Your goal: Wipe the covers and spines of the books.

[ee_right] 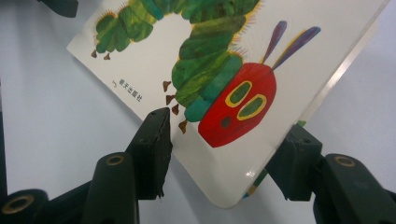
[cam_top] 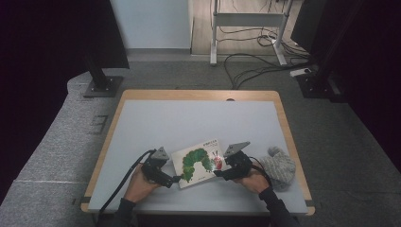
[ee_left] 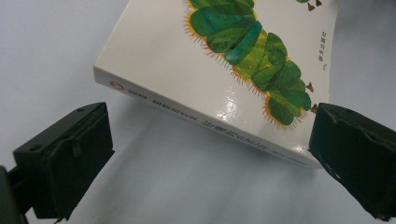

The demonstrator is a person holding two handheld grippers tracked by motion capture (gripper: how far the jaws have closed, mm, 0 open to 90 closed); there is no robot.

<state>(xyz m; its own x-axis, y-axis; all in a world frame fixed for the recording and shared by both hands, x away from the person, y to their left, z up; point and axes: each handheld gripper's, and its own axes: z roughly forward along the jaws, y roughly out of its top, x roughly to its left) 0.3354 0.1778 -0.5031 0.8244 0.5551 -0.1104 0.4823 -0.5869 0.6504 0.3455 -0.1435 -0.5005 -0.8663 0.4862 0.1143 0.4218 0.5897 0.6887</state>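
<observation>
One glossy white caterpillar book (ee_right: pixel 224 84), its raised corner between our right gripper's (ee_right: pixel 224 154) unclamped jaws; our left gripper (ee_left: pixel 210 158) agape beside its spine.

One picture book (cam_top: pixel 201 161) and one grey knit hat (cam_top: pixel 279 166) lie on the desk (cam_top: pixel 189 120) near its front edge, with two hand-held grippers, left gripper (cam_top: pixel 175 179) and right gripper (cam_top: pixel 218 171).

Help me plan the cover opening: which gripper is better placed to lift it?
Probably the right gripper: its jaws straddle the lifted corner of the white caterpillar picture book. The left gripper sits at the spine, jaws wide apart.
</observation>
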